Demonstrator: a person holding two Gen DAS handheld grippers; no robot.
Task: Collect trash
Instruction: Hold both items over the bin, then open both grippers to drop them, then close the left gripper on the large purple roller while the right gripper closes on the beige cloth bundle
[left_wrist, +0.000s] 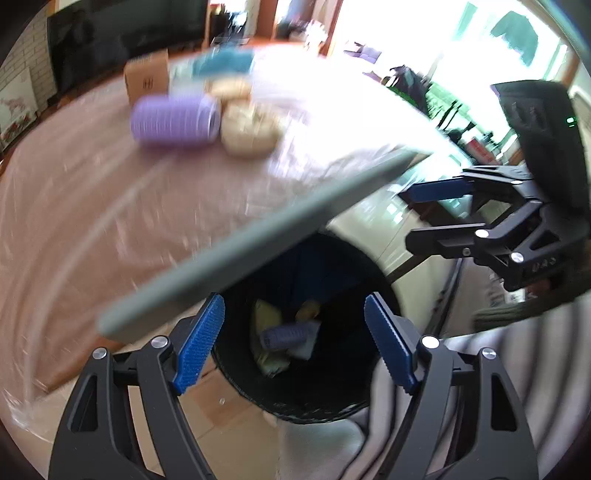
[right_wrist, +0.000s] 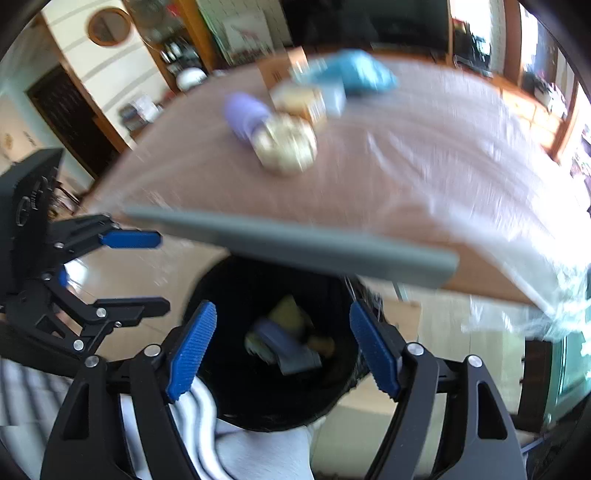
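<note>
Left wrist view: my left hand-held gripper (left_wrist: 293, 341) and right hand-held gripper (right_wrist: 282, 345) both gape empty over the round black bin (left_wrist: 332, 402) holding crumpled scraps; a ribbed lilac roller (left_wrist: 173, 120) lies on the pink worktop (left_wrist: 74, 206).

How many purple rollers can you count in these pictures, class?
2. One purple roller lies on the table beside the crumpled paper balls; another lies inside the black bin. More may be hidden under the trash.
</note>
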